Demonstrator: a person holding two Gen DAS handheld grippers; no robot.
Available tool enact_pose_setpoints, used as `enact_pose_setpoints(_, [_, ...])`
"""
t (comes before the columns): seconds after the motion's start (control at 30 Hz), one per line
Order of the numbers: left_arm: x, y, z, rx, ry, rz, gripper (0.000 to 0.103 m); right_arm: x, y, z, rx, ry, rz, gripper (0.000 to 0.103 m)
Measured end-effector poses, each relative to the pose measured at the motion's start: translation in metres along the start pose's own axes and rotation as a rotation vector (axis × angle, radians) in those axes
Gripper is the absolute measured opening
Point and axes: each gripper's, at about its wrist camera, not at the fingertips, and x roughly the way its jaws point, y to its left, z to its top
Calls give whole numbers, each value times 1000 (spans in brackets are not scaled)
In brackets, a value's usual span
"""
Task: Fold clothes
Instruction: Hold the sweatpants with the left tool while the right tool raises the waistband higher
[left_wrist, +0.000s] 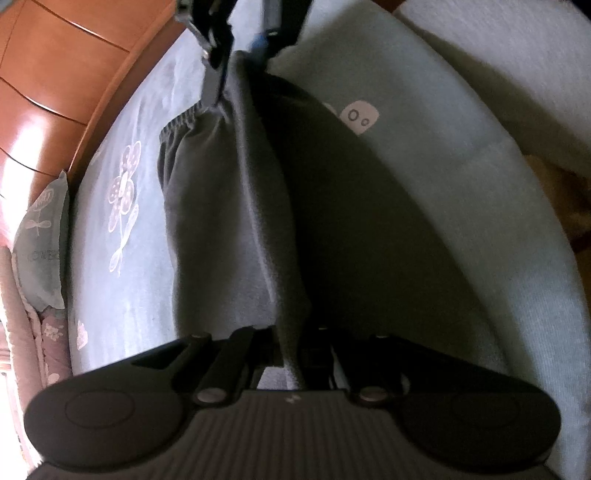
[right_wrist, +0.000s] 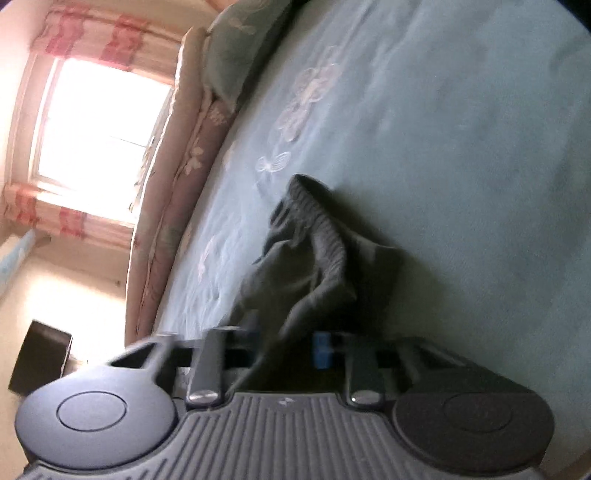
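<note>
Black tongs (left_wrist: 291, 354), ribbed grey housing, silver screws

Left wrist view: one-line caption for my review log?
Both grippers, left and right, pinch a dark grey garment stretched between them over a pale blue floral bedsheet.

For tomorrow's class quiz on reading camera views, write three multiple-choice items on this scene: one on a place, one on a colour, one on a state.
1. Where does the dark grey garment lie?
A. On a wooden floor
B. On the bedspread
C. In a basket

2. What colour is the bedspread?
A. Pale blue-green with white flowers
B. Bright red
C. Plain black

3. What are the left tongs and right tongs doing?
A. Both open, clear of the cloth
B. Only the right grips
C. Both shut on the garment

Answers: 1 B, the garment spreads over the bed cover; 2 A, floral outlines show beside the garment; 3 C, cloth runs between each pair of fingers.
</note>
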Motion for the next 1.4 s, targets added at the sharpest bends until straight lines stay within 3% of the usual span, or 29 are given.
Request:
enact_pose_setpoints(0.07, [-1, -5, 1, 10, 2, 6, 0, 3, 9, 3, -60, -5, -34, 8])
enact_pose_setpoints(0.23, [-9, 4, 9, 43, 7, 33, 0, 0, 35, 20, -206, -13, -71, 8])
enact_pose_setpoints(0.33, [-17, 14, 13, 66, 10, 57, 0, -4, 59, 31, -296, -47, -58, 8])
enact_pose_setpoints(0.43, [-31, 24, 9, 22, 14, 79, 0, -9, 77, 41, -365, -78, -38, 8])
enact_pose_setpoints(0.77, [-35, -20, 13, 130, 31, 58, 0, -2, 24, 27, -281, 39, -168, 8])
enact_pose_setpoints(0.93, [-32, -44, 17, 202, 42, 48, 0, -14, 25, 24, -303, 12, -152, 8])
enact_pose_setpoints(1.0, [-31, -53, 18, 232, 46, 44, 0, -8, 23, 21, -317, 28, -185, 8])
enact_pose_setpoints(1.13, [-40, -48, 16, 138, 18, -5, 0, -2, 9, 13, -300, 48, -251, 9])
enact_pose_setpoints(1.23, [-47, -44, 14, 63, -4, -43, 0, -10, 10, 13, -287, 23, -264, 17])
enact_pose_setpoints(1.3, [-52, -41, 12, 13, -19, -68, 10, -18, 17, 13, -305, -5, -284, 21])
enact_pose_setpoints(1.4, [-59, -36, 10, -61, -40, -106, 12, -29, 37, 14, -376, -72, -322, 35])
